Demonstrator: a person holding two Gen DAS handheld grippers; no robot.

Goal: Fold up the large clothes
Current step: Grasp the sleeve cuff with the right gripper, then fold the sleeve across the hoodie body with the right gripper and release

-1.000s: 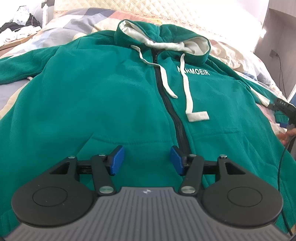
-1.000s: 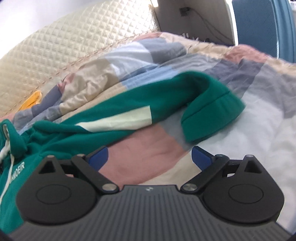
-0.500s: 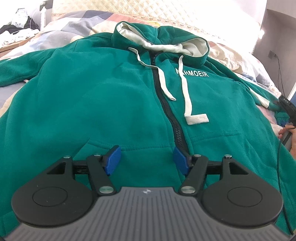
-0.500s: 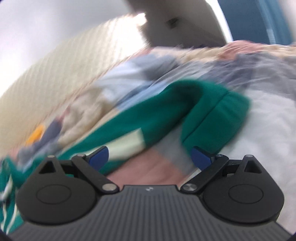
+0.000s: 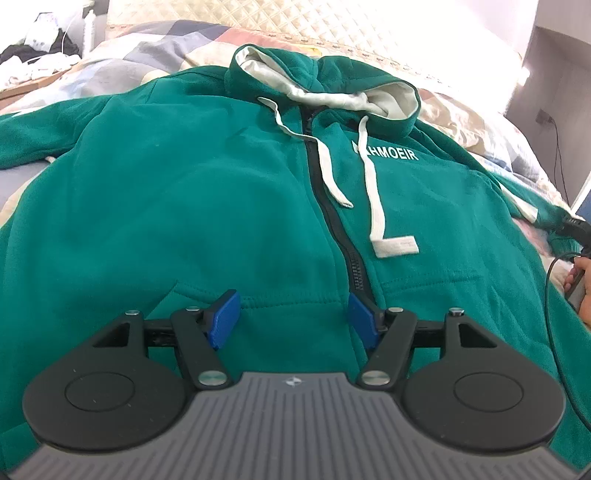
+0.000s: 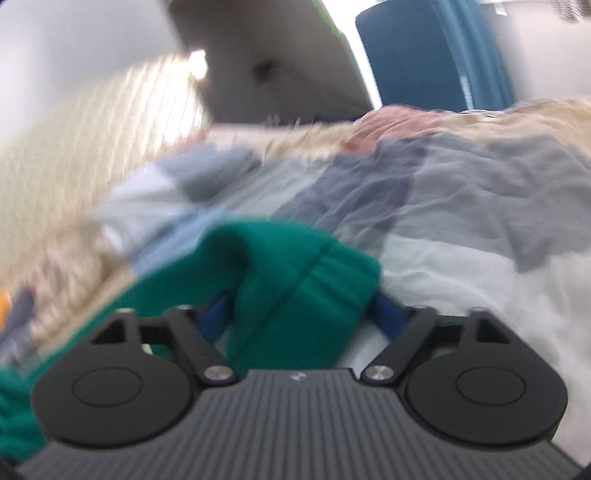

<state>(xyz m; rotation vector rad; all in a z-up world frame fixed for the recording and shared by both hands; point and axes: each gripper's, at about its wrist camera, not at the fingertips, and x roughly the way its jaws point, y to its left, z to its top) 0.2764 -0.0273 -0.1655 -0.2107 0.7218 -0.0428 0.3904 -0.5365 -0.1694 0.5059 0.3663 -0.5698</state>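
A green zip hoodie point(image 5: 184, 206) with white drawstrings lies face up and spread flat on a bed. My left gripper point(image 5: 293, 320) is open and empty just above the hoodie's lower front, by the pocket seam and the zip. In the right wrist view the hoodie's right sleeve cuff point(image 6: 306, 291) lies between the blue pads of my right gripper point(image 6: 301, 315). The jaws stand wide apart on either side of the cuff. This view is blurred by motion.
The bed has a patchwork quilt point(image 6: 461, 229) and a quilted cream headboard point(image 5: 332, 33). A blue chair point(image 6: 432, 51) stands beyond the bed. A black cable point(image 5: 554, 295) and the person's hand point(image 5: 580, 280) are at the hoodie's right edge. Clutter point(image 5: 40, 55) lies at far left.
My right gripper has moved forward to the sleeve cuff, which now sits between its open pads. My left gripper's jaws have opened wider, and it has shifted slightly over the hoodie's lower front.
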